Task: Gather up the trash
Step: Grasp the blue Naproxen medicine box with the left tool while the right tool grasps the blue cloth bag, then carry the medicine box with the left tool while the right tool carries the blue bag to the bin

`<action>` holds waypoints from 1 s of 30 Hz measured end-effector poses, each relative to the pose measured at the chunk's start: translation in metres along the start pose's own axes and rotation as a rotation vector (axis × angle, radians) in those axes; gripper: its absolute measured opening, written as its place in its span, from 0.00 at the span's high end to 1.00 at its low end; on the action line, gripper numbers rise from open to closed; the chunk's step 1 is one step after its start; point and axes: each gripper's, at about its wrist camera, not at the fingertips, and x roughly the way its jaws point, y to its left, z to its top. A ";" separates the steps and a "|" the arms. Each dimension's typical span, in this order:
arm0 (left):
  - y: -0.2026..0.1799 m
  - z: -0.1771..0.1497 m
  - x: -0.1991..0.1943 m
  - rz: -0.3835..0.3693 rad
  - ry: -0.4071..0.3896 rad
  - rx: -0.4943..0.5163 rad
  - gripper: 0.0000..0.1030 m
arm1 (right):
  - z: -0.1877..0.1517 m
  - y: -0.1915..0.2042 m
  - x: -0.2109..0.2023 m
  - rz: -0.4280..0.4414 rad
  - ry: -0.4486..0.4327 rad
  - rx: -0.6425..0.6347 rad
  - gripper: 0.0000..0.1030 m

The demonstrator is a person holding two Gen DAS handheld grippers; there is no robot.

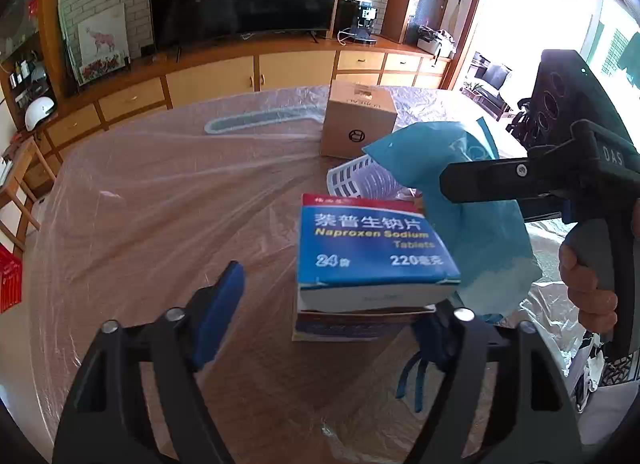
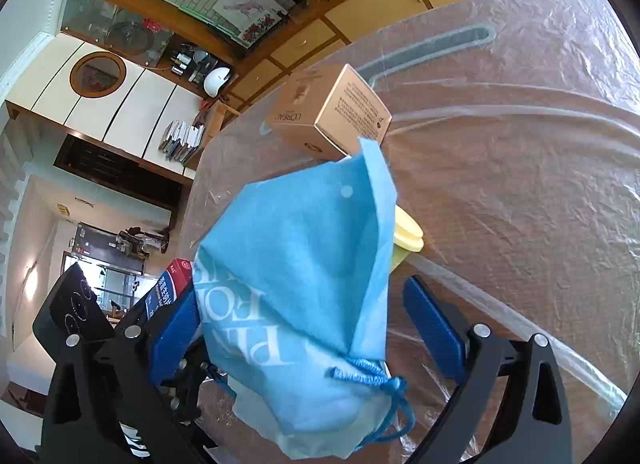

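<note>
On the plastic-covered table, catalogued left to right in my left wrist view: my left claw, jaws apart, left pad clear of the blue pill box standing between them on a second box; whether the right pad touches, I cannot tell. Centre right: white basket, cardboard box, blue drawstring bag. Far right: my right claw, released, pads wide of the bag draped between them.
</note>
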 end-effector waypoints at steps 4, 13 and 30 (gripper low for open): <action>0.002 0.001 0.001 -0.009 0.010 -0.013 0.52 | 0.007 0.005 0.006 0.007 -0.001 0.009 0.21; 0.009 0.005 -0.014 -0.030 -0.031 -0.054 0.52 | 0.002 -0.004 -0.015 0.121 -0.058 0.040 0.53; 0.005 -0.002 -0.045 -0.009 -0.079 -0.072 0.52 | -0.019 0.000 -0.076 0.119 -0.160 0.008 0.54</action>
